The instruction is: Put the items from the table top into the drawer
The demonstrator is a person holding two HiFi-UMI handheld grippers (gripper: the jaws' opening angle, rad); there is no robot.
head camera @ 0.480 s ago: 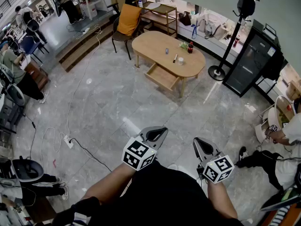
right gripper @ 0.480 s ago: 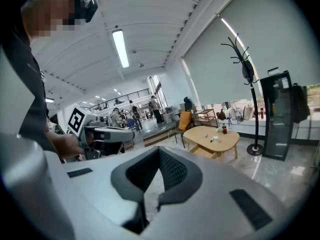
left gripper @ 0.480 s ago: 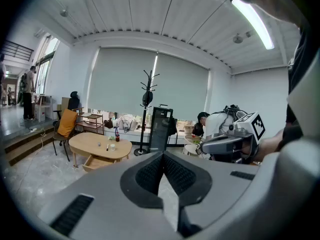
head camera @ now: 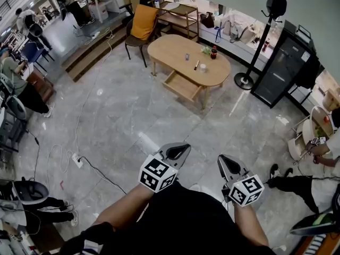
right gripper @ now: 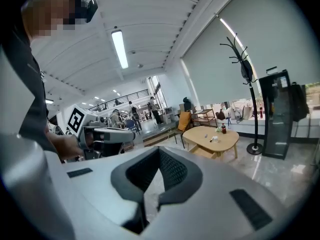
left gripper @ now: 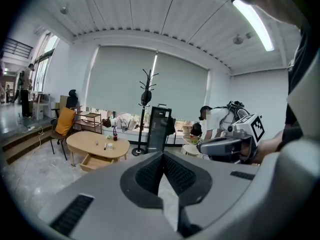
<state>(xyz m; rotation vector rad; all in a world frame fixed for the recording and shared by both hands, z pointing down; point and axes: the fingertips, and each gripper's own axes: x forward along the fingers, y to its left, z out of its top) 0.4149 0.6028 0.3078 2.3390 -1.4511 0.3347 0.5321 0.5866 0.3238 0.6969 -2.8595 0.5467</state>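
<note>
The oval wooden table stands far ahead across the grey floor, its drawer pulled open toward me. On the top lie a small blue item, a marker, a white cup, a green item and a red-capped bottle. My left gripper and right gripper hover close to my body, both shut and holding nothing. The left gripper view shows the table small at the left; the right gripper view shows the table at the right.
A chair with an orange cushion and a wooden shelf stand behind the table. A coat stand and a black cabinet are to its right. A cable and power strip lie on the floor at left. People sit at both edges.
</note>
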